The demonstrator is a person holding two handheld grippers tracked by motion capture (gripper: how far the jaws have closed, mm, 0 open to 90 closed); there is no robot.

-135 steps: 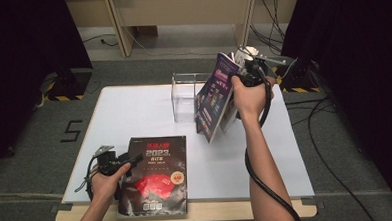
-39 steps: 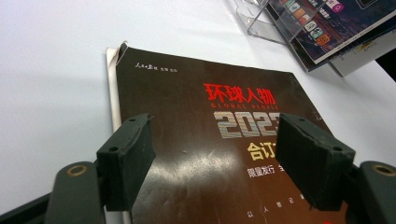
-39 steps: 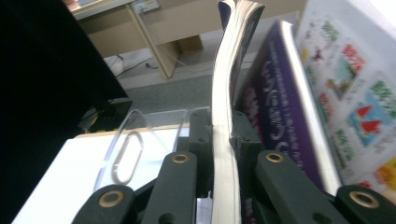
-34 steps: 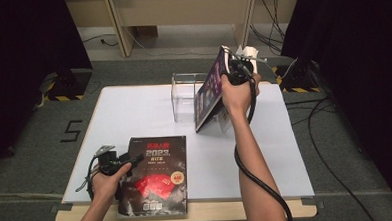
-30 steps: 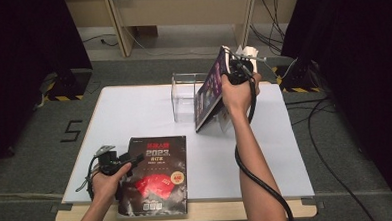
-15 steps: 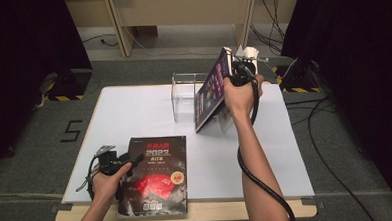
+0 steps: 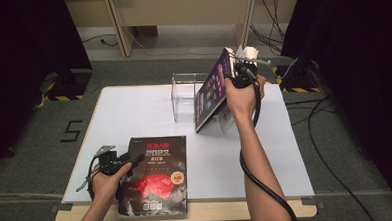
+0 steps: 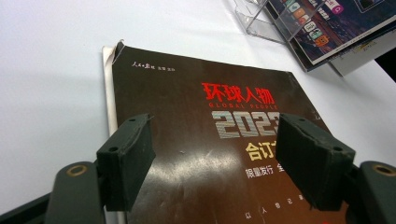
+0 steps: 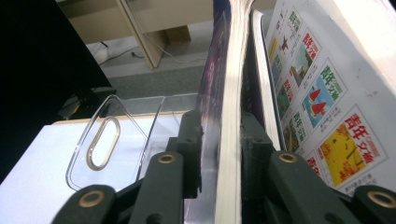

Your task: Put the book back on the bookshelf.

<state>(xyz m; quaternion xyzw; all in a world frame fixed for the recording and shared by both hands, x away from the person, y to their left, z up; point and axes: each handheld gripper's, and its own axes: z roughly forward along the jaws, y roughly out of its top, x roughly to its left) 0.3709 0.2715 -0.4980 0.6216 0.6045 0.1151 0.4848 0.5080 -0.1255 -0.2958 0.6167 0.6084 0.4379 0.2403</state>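
A dark magazine (image 7: 157, 175) with red and "2023" print lies flat at the table's front edge. My left gripper (image 7: 121, 161) rests at its left side. In the left gripper view its jaws (image 8: 215, 154) stand wide open just over the cover (image 8: 210, 116). My right gripper (image 7: 240, 71) holds a purple magazine (image 7: 210, 92) by its upper edge, tilted beside a clear acrylic holder (image 7: 183, 93). The right jaws (image 9: 222, 135) have just been opening. The magazine's page edge (image 9: 229, 93) is still between the pads, which lie against both sides.
The white table (image 7: 134, 113) has bare surface at left and centre. A magazine with a white, picture-covered back (image 9: 327, 116) stands just to the right of the held one. Cables and dark curtains surround the table.
Since the oldest frame the right hand has lifted the purple magazine and turned it into a steeper, more edge-on lean by the holder. Over the last second it barely shifted. The left hand stayed still.
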